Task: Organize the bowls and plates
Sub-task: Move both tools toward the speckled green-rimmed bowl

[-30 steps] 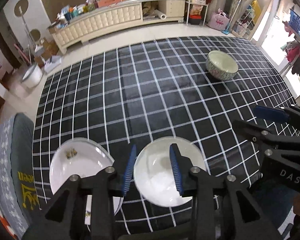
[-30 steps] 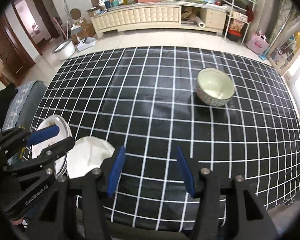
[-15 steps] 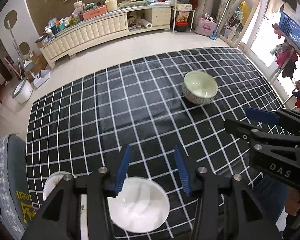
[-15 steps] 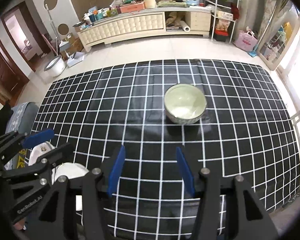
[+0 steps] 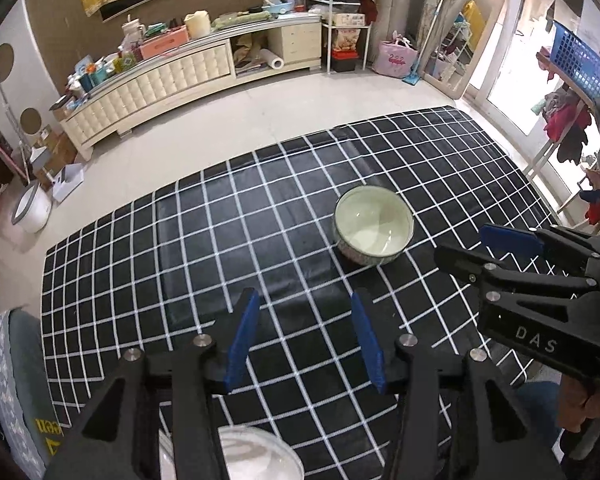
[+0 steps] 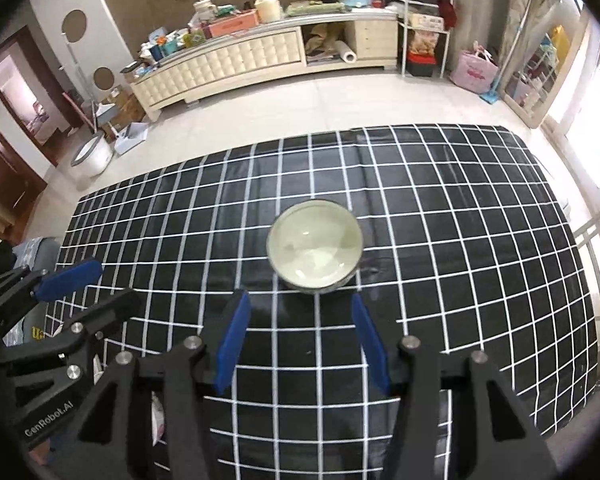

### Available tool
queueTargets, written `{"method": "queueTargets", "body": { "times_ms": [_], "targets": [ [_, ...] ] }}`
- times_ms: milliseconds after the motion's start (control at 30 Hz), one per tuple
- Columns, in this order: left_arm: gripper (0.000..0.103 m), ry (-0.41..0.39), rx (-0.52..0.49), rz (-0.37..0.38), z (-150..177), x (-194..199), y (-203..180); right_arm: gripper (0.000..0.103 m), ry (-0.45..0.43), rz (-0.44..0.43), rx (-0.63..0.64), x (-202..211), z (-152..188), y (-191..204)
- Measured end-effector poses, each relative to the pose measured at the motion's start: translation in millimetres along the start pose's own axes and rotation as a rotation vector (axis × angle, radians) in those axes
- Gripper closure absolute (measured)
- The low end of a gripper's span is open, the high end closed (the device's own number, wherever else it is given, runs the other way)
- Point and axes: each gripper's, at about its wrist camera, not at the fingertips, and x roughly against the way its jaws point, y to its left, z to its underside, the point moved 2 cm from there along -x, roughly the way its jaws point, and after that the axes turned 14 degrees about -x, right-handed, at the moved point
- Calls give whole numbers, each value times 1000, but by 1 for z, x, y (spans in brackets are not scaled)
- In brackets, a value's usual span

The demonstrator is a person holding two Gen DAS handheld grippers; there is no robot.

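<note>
Right gripper [image 6: 298, 338] held wide apart, nothing between its blue pads [image 6: 232, 342]. Just past the fingertips, and lined up with the gap between them, a pale green bowl [image 6: 315, 245] sitting upright on the black cloth with white squares [image 6: 480, 240]. Not touching the bowl, only close to it. Off to the left of these fingers, the left gripper [image 6: 84, 286], low over the near edge of the cloth. From the left wrist view: left gripper [image 5: 306, 334] also spread wide, empty between its blue pads [image 5: 242, 338]. Same bowl [image 5: 374, 226] ahead of these fingers and a bit to the right, farther off than from the other pair. To the right of them, the right gripper [image 5: 488, 246], with its tips close beside the bowl. Behind and below the left fingers, at the near edge of the cloth, a white round dish [image 5: 256, 456], mostly hidden by the black finger arms; maybe a plate or a shallow bowl, hard to tell which. Far beyond the fingertips, a long cream cabinet [image 6: 236, 62] against the wall, piled with things on top.
</note>
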Motion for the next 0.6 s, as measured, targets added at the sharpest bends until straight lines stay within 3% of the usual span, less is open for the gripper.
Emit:
{"method": "queueTargets", "body": {
  "times_ms": [600],
  "targets": [
    [58,67,-2,73,-46,-109,-6,45,73,48,-101,-81,-33,-46]
  ]
}}
